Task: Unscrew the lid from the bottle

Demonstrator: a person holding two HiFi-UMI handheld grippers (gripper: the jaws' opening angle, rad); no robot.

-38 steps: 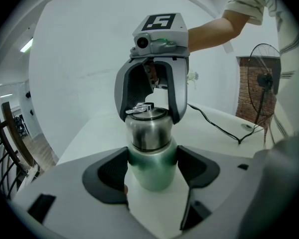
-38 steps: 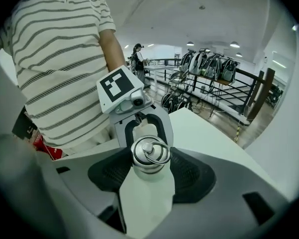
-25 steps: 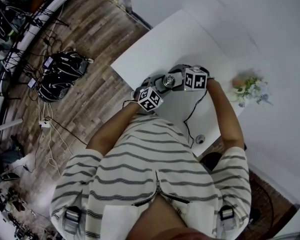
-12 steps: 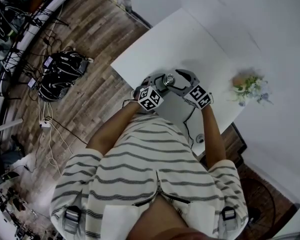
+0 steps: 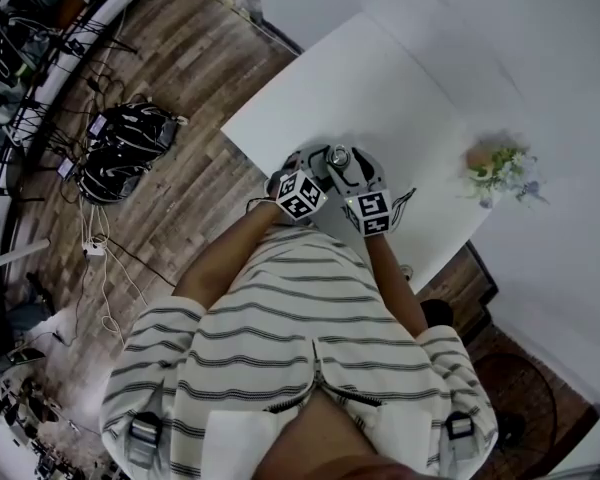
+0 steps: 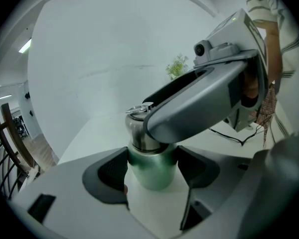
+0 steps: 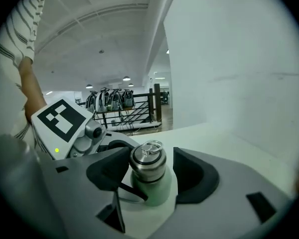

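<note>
Gripping the bottle [image 6: 149, 179] by its green body, the left claw [image 6: 150, 167] has a dark pad pressed to each side of it, low down, below the steel shoulder. The bottle stands upright on the white desk [image 5: 360, 78], close to the near edge, right in front of the person.

The right claw [image 7: 150, 174] comes in from the other side and sits higher, its jaws standing about the steel lid [image 7: 148, 162], which is on the bottle. These jaws have just been closing, with the lid between them. In the right gripper view the left-hand pad lies close against the lid's side, while a gap shows between the lid and the other pad, so the lid is not clamped. A small wire ring [image 7: 150, 147] lies on top of the lid.

In the left gripper view one grey arm of the right claw crosses in front of the lid and hides most of it. In the head view the two claws meet over the bottle, their marker cubes [image 5: 300, 194] side by side, the forearms running back to a striped shirt [image 5: 300, 338].

Farther out, a thin black cable [image 6: 229, 136] trails across the desk by the right claw, and a small bunch of flowers [image 5: 500, 173] stands well apart to the right. Beyond the desk — wooden floor [image 5: 200, 78], with dark bags [image 5: 120, 153] and loose cords on it.
</note>
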